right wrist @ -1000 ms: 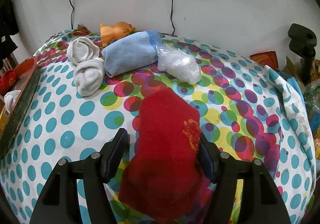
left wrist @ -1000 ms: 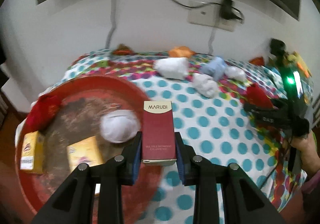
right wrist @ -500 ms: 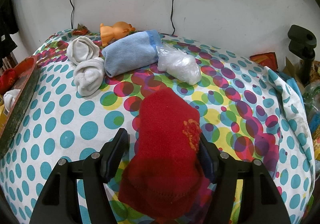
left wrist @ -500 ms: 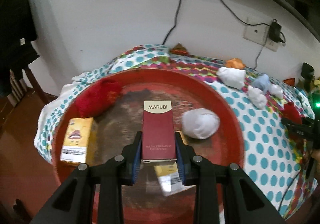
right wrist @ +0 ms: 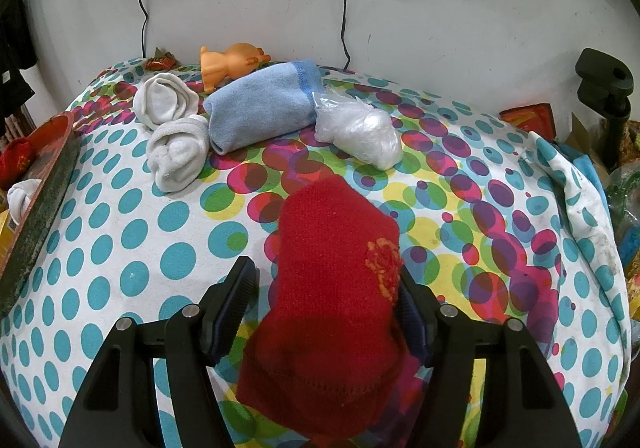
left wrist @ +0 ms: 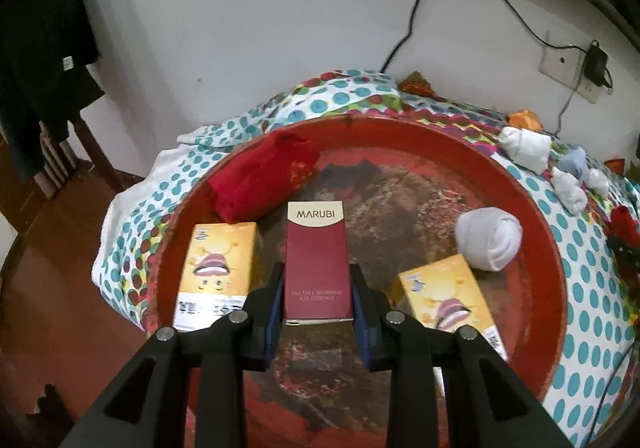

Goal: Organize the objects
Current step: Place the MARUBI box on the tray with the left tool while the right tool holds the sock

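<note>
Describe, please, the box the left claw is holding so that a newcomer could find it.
Look over the round red tray on the polka-dot cloth. The dark red MARUBI box sits between two yellow cartoon boxes, the only maroon one, clamped in the left claw.

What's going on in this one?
A person is sorting things with two handheld grippers. The left gripper holds a maroon Marubi box over the round red tray, which already has two yellow boxes, a red sock and a white sock roll in it. The right gripper has a second red sock between its jaws above the dotted cloth; whether both jaws press it is unclear.
</note>
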Available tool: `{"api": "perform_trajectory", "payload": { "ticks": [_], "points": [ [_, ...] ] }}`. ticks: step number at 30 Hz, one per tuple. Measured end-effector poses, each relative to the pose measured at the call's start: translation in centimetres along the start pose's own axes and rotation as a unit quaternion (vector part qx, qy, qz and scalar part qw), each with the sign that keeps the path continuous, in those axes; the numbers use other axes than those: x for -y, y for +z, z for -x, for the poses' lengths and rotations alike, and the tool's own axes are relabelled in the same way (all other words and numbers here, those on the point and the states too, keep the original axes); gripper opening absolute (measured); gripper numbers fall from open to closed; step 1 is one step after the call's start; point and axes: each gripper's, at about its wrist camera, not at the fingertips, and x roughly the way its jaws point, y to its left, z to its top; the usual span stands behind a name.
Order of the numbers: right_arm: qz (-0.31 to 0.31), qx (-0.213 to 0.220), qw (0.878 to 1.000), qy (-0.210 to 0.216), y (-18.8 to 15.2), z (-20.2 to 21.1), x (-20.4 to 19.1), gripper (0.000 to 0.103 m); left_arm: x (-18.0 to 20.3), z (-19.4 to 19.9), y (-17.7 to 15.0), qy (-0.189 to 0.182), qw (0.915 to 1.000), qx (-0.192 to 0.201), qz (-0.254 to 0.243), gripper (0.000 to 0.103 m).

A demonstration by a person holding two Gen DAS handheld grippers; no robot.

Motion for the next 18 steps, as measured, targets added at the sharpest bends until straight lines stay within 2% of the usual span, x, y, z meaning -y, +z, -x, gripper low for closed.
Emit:
{"api": "perform_trajectory", "payload": {
  "ticks": [18],
  "points": [
    [-0.001,0.000,1.000,0.001,0.0,0.0,0.0,0.065,-1.2,-2.3,-0.9,0.008,0.9993,-0.036,-0.006,0.030]
  ]
}}
